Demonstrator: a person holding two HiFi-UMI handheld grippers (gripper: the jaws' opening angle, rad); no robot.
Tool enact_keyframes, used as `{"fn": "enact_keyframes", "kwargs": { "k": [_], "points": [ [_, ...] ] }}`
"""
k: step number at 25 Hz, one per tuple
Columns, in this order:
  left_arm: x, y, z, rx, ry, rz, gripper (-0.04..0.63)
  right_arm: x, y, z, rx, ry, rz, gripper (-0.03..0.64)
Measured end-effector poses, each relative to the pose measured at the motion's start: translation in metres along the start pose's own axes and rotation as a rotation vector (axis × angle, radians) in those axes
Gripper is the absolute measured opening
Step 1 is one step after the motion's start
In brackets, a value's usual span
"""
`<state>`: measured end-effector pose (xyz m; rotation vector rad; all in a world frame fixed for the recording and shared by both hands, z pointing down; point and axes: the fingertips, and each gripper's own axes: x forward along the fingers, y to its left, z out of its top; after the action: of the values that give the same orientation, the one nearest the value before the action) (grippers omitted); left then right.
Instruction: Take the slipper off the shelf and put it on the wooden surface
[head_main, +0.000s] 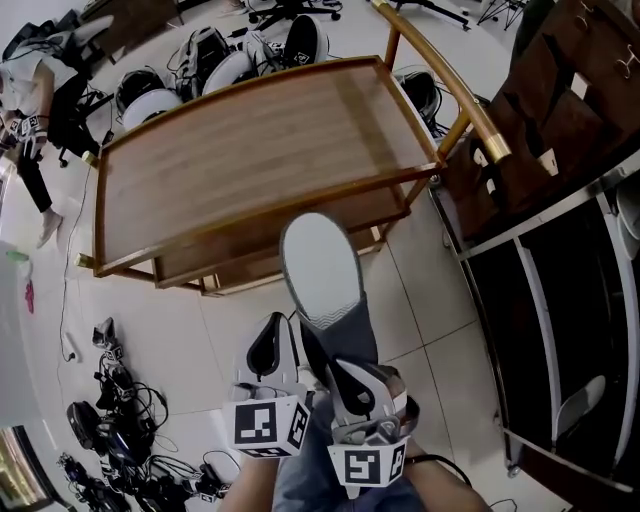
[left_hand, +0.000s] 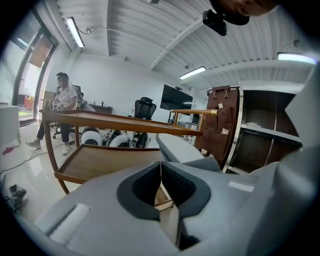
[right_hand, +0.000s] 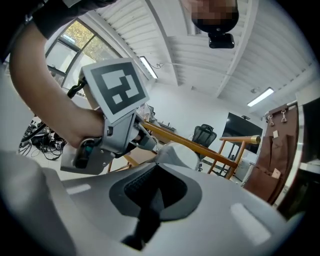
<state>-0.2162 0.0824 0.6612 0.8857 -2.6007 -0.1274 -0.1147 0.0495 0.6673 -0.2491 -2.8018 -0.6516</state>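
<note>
A grey slipper with a pale ribbed sole hangs sole-up over the tiled floor, just in front of the wooden cart. My right gripper is shut on its grey upper, and the slipper's toe shows beyond the jaws in the right gripper view. To its left, my left gripper is also shut, its tips against the slipper's side. I cannot tell whether it pinches any of it. In the left gripper view the slipper lies just right of the shut left gripper. The cart's top wooden surface is bare.
A dark shelf rack with metal rails stands at the right, with another pale slipper on a low level. The cart has a lower wooden shelf and a brass handle. Helmets and cables lie on the floor.
</note>
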Motion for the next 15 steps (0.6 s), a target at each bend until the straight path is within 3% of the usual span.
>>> {"fn": "enact_keyframes", "kwargs": {
  "k": [6,15],
  "points": [
    [0.01,0.01,-0.014,-0.006,0.01,0.008,0.0,0.03,0.0,-0.024,0.024,0.04,0.008,0.009],
    [0.052,0.038,-0.021,-0.011,-0.018,0.033,0.0,0.122,-0.01,-0.051,0.022,0.041,0.037,0.009]
  ]
}}
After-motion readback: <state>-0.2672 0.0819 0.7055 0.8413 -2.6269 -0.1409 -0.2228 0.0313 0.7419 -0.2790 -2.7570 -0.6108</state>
